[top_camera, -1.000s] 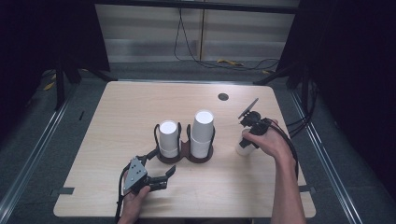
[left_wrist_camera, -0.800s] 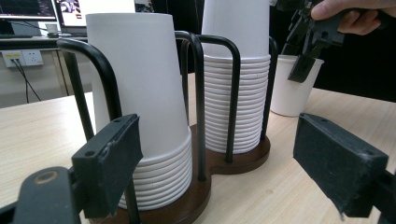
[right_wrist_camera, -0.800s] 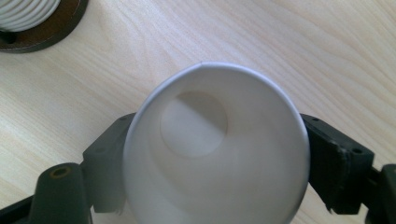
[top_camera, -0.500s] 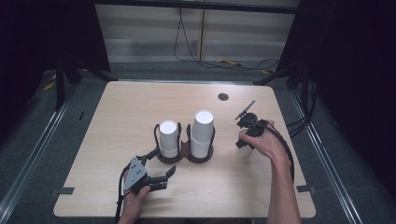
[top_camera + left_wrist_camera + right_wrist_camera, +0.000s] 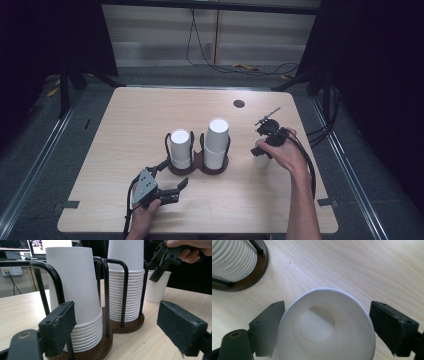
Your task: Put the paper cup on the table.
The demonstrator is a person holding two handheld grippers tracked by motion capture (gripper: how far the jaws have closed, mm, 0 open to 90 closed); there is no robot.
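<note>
A dark wooden holder (image 5: 198, 170) with black wire loops stands mid-table and carries two upside-down stacks of white cups, a short one (image 5: 180, 147) at left and a taller one (image 5: 216, 140) at right. A single white cup (image 5: 259, 161) stands upright to the right of it. My right gripper (image 5: 264, 145) points down over that cup. In the right gripper view its open jaws straddle the cup's rim (image 5: 324, 325), the left jaw close to it. My left gripper (image 5: 172, 175) lies open near the front edge, facing the short stack (image 5: 75, 282).
The light wooden table (image 5: 150, 115) has a small dark round hole (image 5: 239, 103) at the back right. Tape marks sit near the front corners (image 5: 70, 204). Black cables trail off the right side (image 5: 320, 132). Dark floor surrounds the table.
The right hand has shifted only slightly above the single cup. The left gripper and both stacks have stayed put.
</note>
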